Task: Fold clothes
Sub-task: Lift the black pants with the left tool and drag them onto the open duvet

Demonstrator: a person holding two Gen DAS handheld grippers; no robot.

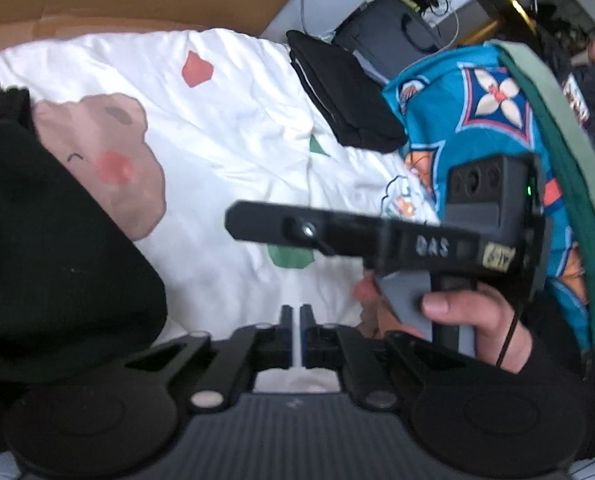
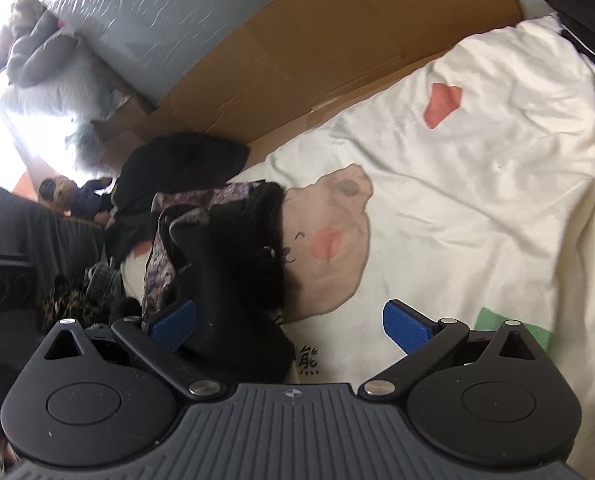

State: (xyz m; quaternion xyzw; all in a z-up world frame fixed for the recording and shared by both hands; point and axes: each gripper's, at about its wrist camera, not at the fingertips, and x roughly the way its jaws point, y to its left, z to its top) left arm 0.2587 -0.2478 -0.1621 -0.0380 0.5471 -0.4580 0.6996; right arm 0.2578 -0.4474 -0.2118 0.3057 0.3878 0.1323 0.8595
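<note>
Lying folded at the quilt's (image 1: 225,128) far edge, one black garment (image 1: 337,92); heaping unfolded, black clothes (image 2: 233,264); gaping wide beside them, right gripper (image 2: 289,324); pinching nearly closed on nothing visible, left gripper (image 1: 296,332).

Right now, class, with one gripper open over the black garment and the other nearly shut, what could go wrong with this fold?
1. The right gripper is open, with the bunched black garment only at one blue pad; closing may catch just a fold.
2. The patterned fabric lies tangled with it and could be lifted too.
3. The left gripper is nearly shut just above the white bear-print cover; it might pinch the cover.
</note>
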